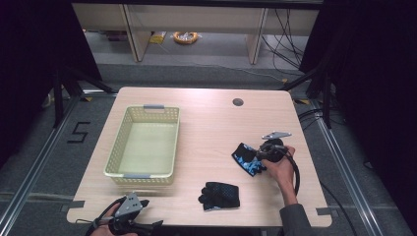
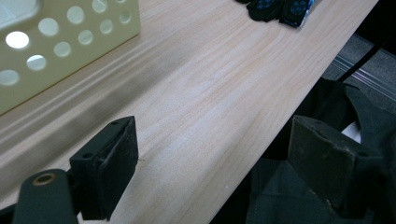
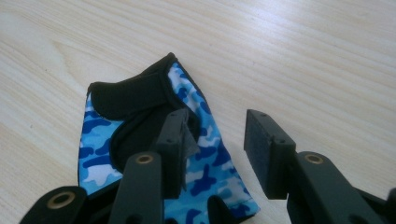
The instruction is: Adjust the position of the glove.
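Pale wood worktop [image 1: 206, 123] carries the blue camouflage glove [image 3: 187, 177] near its right edge, with the right gripper [image 3: 215, 140] over it, jaws parted, one pad on the fabric and the other beside it. Closing there may pinch just a thin fold, which could slip out. Nearby lie a black glove [image 1: 220, 195] and a cream basket [image 1: 145, 142]; the left gripper [image 2: 210, 158] hangs released over the worktop's near edge.

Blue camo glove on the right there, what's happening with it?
A person works at the table with a gripper in each hand. The right gripper is down over the blue camouflage glove, jaws apart with one on the fabric, not yet clamped. The left gripper waits open at the table's near edge. A black glove lies near the front, and the cream basket on the left holds nothing.
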`<state>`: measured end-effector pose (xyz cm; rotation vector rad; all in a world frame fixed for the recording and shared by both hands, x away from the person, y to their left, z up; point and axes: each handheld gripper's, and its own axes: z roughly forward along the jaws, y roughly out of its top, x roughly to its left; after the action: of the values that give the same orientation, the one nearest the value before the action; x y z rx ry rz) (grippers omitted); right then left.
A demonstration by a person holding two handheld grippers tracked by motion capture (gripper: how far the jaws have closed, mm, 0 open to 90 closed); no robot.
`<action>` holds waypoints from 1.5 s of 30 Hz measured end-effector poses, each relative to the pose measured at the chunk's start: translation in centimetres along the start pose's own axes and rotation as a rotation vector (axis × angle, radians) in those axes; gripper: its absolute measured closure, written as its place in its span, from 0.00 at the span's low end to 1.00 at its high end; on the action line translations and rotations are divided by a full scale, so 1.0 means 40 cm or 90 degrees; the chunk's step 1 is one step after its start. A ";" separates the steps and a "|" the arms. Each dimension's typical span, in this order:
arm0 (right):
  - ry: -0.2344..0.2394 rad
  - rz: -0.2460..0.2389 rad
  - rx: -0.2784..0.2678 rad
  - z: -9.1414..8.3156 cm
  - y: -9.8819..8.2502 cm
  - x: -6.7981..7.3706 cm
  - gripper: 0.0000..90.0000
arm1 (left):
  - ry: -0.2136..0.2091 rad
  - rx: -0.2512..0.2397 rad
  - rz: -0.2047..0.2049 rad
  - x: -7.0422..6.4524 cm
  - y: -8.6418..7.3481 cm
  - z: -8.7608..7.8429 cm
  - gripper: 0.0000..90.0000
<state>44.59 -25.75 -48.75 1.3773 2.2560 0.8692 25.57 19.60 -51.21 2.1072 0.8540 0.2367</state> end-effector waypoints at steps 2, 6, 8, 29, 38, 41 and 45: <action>0.001 -0.023 -0.006 0.006 0.001 -0.003 0.67 | -0.001 0.001 0.000 0.000 0.000 0.000 0.17; 0.013 -0.020 -0.006 0.010 0.013 0.011 0.66 | -0.002 0.005 0.004 0.000 0.000 -0.001 0.17; 0.010 -0.024 0.002 0.014 0.020 0.018 0.68 | -0.001 -0.009 -0.006 -0.002 -0.001 0.003 0.17; 0.037 0.020 -0.012 -0.004 0.025 0.018 0.99 | -0.001 -0.002 0.012 0.003 0.003 -0.003 0.17; 0.053 -0.016 -0.089 -0.097 0.035 0.053 0.99 | -0.023 -0.024 -0.004 -0.018 0.029 0.016 0.17; 0.067 -0.004 -0.100 -0.130 0.039 0.074 0.99 | -0.035 -0.039 -0.022 -0.031 0.048 0.042 0.17; 0.089 -0.002 -0.129 -0.164 0.039 0.101 0.99 | -0.051 -0.038 -0.012 -0.049 0.091 0.063 0.17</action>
<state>39.93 -23.70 -42.76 1.2561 2.1983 1.1905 27.02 15.19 -49.81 2.0389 0.8095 0.1645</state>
